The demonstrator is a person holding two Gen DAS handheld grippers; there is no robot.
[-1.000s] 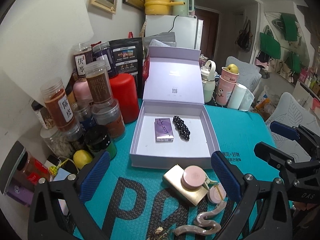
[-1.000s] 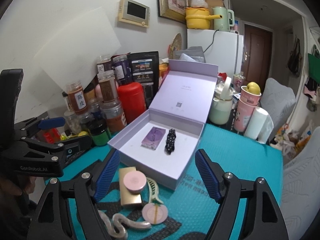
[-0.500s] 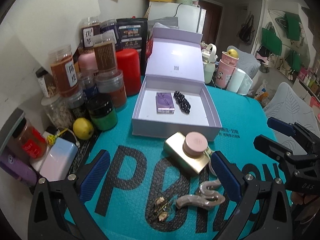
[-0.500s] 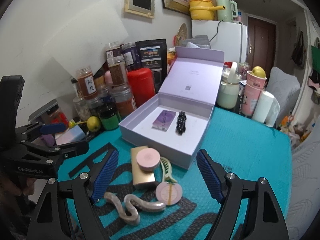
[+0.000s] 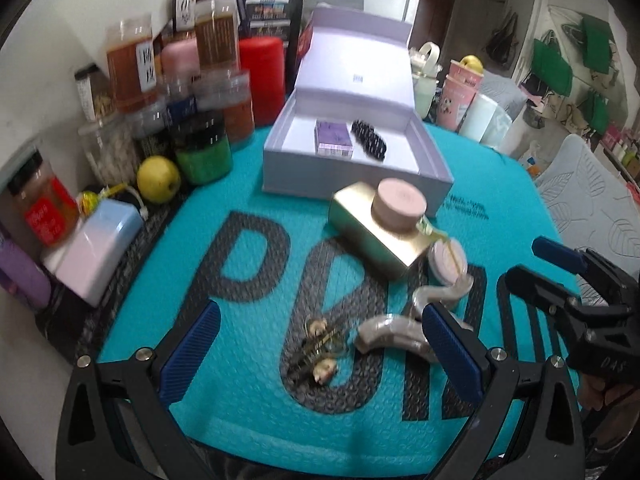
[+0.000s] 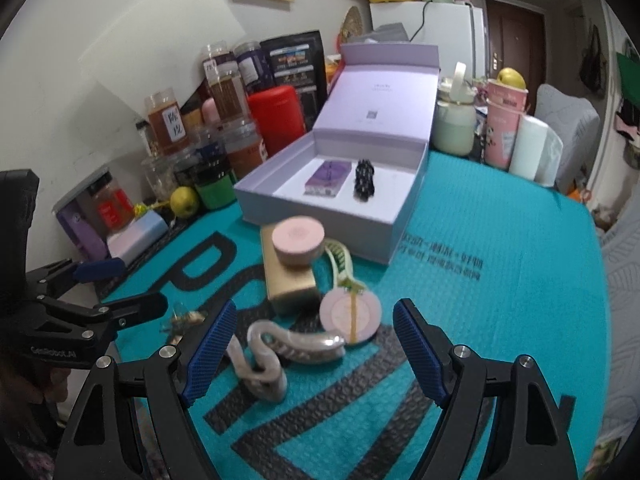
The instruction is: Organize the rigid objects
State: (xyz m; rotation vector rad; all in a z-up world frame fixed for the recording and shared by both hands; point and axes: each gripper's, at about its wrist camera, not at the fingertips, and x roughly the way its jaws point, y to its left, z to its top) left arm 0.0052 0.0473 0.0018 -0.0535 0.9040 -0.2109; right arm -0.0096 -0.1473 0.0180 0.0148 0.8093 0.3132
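Both claws spread wide, nothing held. Left gripper [image 5: 320,354] hovers over small gold earrings [image 5: 318,346] on teal bubble mat [image 5: 240,380]. Right gripper [image 6: 312,346] hangs above wavy grey hair clip [image 6: 280,354], just beside round pink compact [image 6: 351,311] with pale green claw clip [image 6: 340,258] leaning onto it. Pink round lidded jar [image 6: 298,240] sits atop gold rectangular box [image 6: 286,276]. Open lilac gift box [image 6: 332,196] behind pile, holding purple card pack [image 6: 328,178] and black bead bracelet [image 6: 364,180] side by side. Spice jars [image 5: 176,76] crowd wall at left.

Teal mat [image 6: 500,300] w/ blk letters; lilac box [image 6: 320,216].
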